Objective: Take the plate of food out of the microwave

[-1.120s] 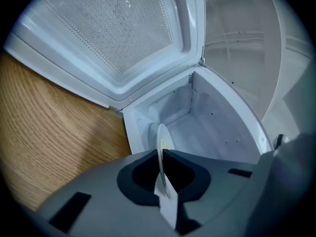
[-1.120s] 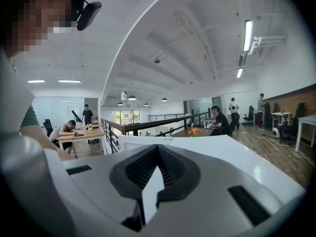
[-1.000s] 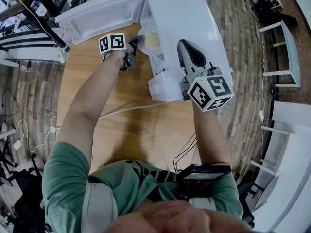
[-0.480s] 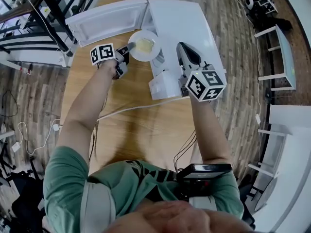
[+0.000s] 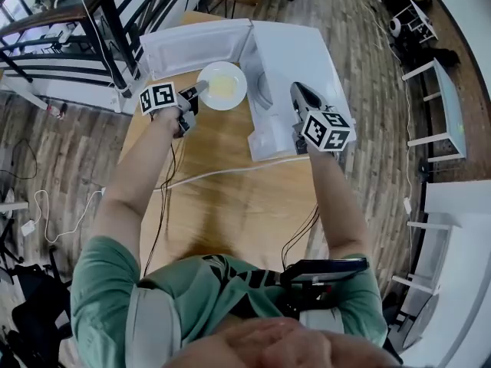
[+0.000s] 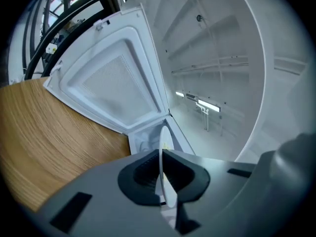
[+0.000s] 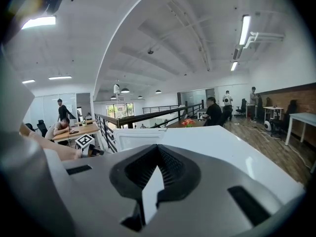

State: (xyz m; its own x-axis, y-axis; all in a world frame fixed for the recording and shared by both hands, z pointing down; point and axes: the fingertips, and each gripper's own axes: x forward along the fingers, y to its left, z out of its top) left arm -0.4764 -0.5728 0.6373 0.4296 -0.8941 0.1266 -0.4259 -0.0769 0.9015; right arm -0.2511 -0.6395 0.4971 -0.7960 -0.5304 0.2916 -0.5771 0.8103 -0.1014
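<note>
A white plate (image 5: pixel 230 96) with pale yellow food (image 5: pixel 223 85) hangs over the wooden table (image 5: pixel 222 205), just outside the white microwave (image 5: pixel 295 52) and in front of its open door (image 5: pixel 196 46). My left gripper (image 5: pixel 197 92) is shut on the plate's left rim. In the left gripper view the plate (image 6: pixel 163 181) shows edge-on, pinched between the left gripper (image 6: pixel 160 168) pads. My right gripper (image 5: pixel 299 92) rests on the microwave's top with its jaws together and nothing held. The right gripper view shows the right gripper (image 7: pixel 154 174) over the white top.
The open microwave door (image 6: pixel 113 83) stands to the left of the cavity. A white cable (image 5: pixel 219 172) runs across the table in front of the microwave. Railings, desks and wooden floor surround the table; people sit far off in the right gripper view.
The plate has come out of the microwave cavity to the left, carried by my left gripper, and now hangs over the table. The right gripper stays on the microwave top.
</note>
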